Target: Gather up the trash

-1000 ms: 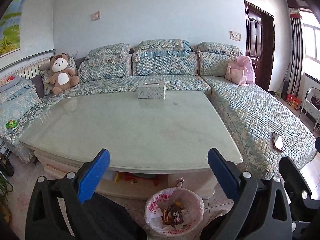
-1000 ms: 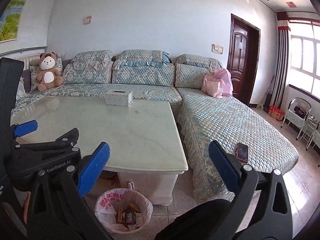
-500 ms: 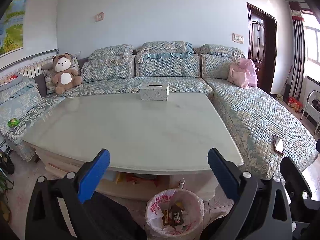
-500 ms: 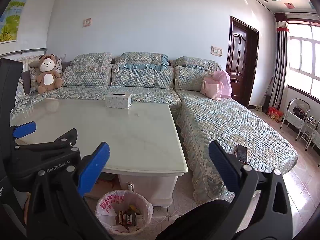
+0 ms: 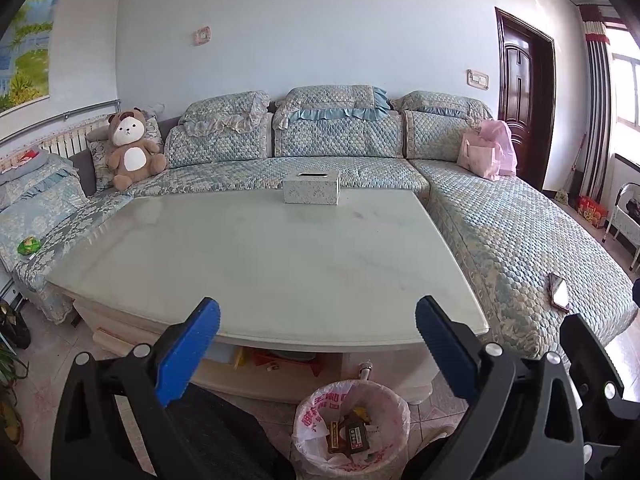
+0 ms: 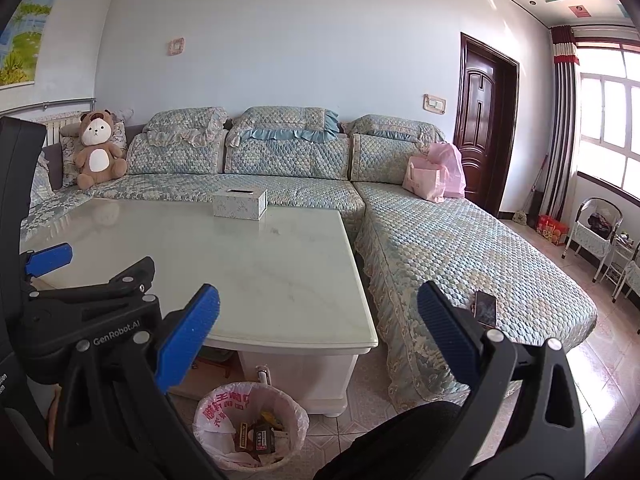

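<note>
The left gripper (image 5: 318, 322) was held wide apart and empty, its ribbed blue pads (image 5: 188, 350) set on matte black plastic arms. The right gripper (image 6: 318, 308) was likewise spread wide, with nothing held between its textured blue pads (image 6: 186, 338). Below and between the fingers, a round waste bin (image 5: 352, 428) was seen on the tiled floor, lined with a thin, crinkled white plastic bag printed in red. Small boxes and wrappers (image 5: 348, 434) were lying inside it; what may have been cigarette packs could not be told for certain at that size. The bin was placed just beside the pale base of a large coffee table (image 5: 272, 264), whose glossy, marble-like top was curved at its near edge. A rectangular patterned tissue box (image 5: 312, 188) was set at the far edge of the top. A dark phone (image 5: 559, 291) was laid flat on the quilted, pebble-textured cover of the sofa (image 5: 500, 224) at the right. Against the far cushions, a pink bag (image 5: 484, 154) was propped at the right, and a plush brown bear (image 5: 132, 150) was seated at the left corner
</note>
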The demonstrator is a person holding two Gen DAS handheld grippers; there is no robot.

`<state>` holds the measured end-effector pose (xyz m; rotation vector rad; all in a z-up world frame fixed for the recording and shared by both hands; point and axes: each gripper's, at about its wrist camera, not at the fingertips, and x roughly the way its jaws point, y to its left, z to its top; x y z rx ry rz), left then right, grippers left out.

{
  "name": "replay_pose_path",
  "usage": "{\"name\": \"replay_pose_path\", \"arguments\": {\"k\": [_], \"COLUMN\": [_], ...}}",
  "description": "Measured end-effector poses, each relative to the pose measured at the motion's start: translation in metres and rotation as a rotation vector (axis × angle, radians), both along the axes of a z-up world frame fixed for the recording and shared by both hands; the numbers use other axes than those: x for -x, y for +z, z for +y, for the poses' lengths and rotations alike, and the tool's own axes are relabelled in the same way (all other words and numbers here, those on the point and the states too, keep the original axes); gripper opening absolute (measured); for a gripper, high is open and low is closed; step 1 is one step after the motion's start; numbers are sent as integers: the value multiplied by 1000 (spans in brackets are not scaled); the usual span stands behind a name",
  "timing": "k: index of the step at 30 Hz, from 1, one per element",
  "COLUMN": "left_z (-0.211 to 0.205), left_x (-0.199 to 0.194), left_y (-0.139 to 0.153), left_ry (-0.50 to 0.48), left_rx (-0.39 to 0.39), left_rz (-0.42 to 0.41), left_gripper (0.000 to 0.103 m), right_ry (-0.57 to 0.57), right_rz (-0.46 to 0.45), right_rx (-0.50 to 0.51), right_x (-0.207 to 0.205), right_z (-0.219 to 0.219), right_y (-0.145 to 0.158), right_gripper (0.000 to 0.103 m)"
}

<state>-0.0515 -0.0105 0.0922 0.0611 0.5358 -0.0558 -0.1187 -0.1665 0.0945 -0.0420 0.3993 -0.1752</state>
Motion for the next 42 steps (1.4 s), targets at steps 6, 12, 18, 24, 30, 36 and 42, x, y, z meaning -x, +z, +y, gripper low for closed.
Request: {"name": "replay_pose_path", "arguments": {"k": [6, 12, 18, 24, 30, 36, 42], "left_z": [4, 5, 5, 4, 4, 4, 4], "left_x": [0, 1, 3, 4, 5, 5, 1], "left_y": [1, 2, 2, 2, 3, 4, 4], "left_ry": [-1, 2, 4, 7, 7, -2, -2], "left_rx": [13, 13, 12, 12, 14, 27, 29], "left_rz": [3, -3, -7, -8, -10, 5, 27], "left_gripper": [96, 96, 96, 96, 96, 96, 96], "right_ry": [-4, -5, -1, -1, -2, 2, 5], "right_rz": [-9, -14, -16, -16, -17, -20, -15], "right_rx": [13, 15, 14, 14, 15, 11, 9], "right_x": [2, 3, 3, 3, 3, 3, 3], "right_z": [2, 3, 2, 2, 2, 3, 2], "right_y": [4, 5, 7, 7, 7, 10, 11], "right_gripper": [97, 97, 97, 97, 97, 97, 97]}}
